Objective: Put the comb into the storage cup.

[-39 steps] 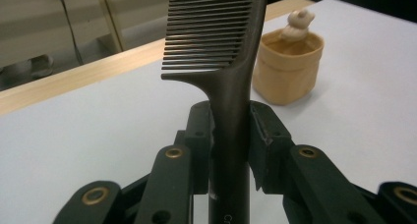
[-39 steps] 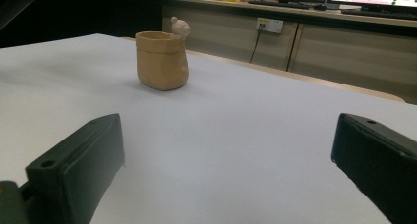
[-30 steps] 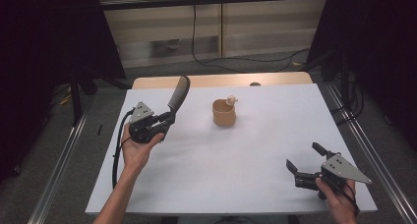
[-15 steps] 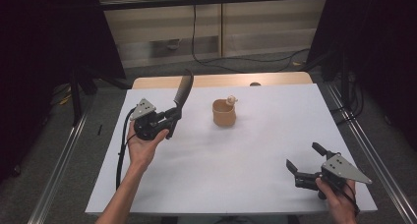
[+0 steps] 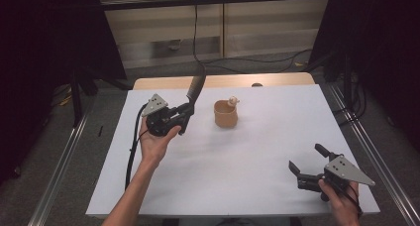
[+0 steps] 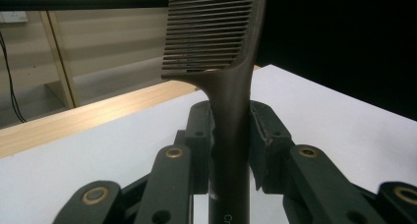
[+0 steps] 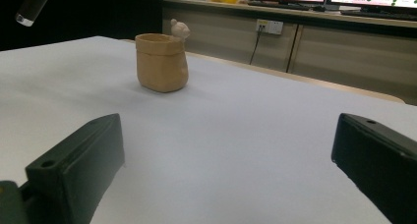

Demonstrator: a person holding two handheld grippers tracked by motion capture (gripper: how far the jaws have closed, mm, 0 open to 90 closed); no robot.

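Item: comb (image 5: pixel 196 88), clamped by its handle in my left gripper (image 5: pixel 184 115), carried left of cup (image 5: pixel 226 114). Right gripper (image 5: pixel 305 162) wide open, empty, near right. Next, I judge: lower comb into cup

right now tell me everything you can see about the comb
The comb is dark brown and looks like plastic, with one row of fine, close-set teeth along one side and a narrower handle below. The left gripper is shut on that handle, its two black jaws pressed against either side. The comb is held up off the white table, teeth end raised and leaning away from the person, to the left of the small tan pot and not touching it.
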